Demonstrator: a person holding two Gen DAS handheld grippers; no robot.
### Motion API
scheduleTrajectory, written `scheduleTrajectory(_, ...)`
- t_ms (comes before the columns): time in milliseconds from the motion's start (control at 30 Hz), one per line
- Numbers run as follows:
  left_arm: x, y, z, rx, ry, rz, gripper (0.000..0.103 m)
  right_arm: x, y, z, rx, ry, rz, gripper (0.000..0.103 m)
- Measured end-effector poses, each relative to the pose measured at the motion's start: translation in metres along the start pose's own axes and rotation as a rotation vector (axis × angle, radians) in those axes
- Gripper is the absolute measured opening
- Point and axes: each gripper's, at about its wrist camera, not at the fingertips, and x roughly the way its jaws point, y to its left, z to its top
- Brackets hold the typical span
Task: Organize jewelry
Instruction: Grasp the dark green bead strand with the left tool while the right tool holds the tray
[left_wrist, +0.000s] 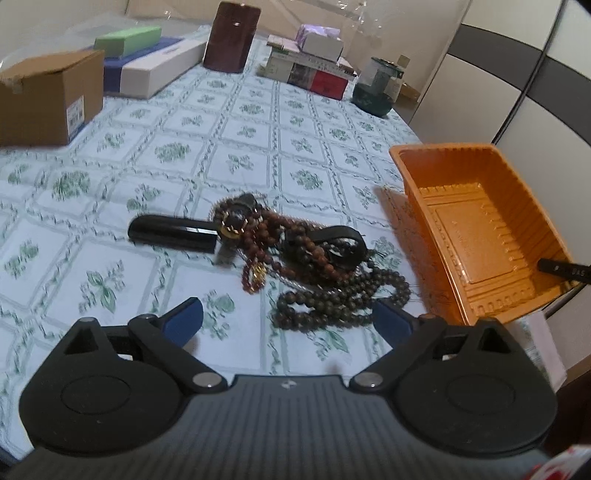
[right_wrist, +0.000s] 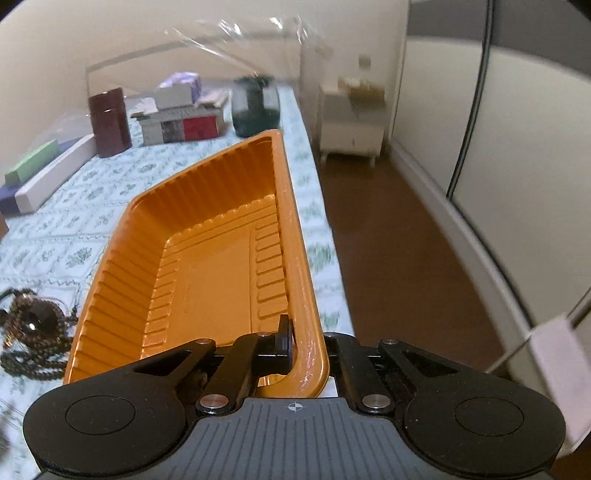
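1. The orange tray (right_wrist: 207, 236) is clamped at its near rim by the right gripper (right_wrist: 295, 347), one finger inside the wall and the other outside; it is judged to be held so that it can be brought up to the jewelry.
2. The tray is seen tilted above the right edge of the tabletop (left_wrist: 258, 122), and nothing lies in it.
3. The jewelry pile (left_wrist: 306, 254), made of bead strands, a dark-faced watch (left_wrist: 234, 221) and a black strap, is heaped near the front of the tabletop, left of the tray and apart from it.
4. The left gripper (left_wrist: 288, 317) is spread wide with nothing in it, poised just before the dark bead necklace (left_wrist: 343, 299), presumably for a first pick.
5. A black cylindrical case (left_wrist: 171, 234) lies touching the pile's left side.
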Motion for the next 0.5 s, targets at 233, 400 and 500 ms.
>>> scheduleTrajectory(233,0.007,0.004,0.005,0.104,-0.037,0.011,0.089,-0.005,0.019,-0.012,-0.024,-0.049,-0.036,0.004)
scheduleTrajectory(400,0.016,-0.005,0.005,0.256,-0.036,-0.018,0.060,-0.008,0.020,-0.011,-0.022,-0.049,-0.050,0.004)
scheduleTrajectory(500,0.025,-0.013,0.004,0.357,-0.006,-0.053,0.049,-0.009,0.021,-0.011,-0.020,-0.046,-0.054,0.004)
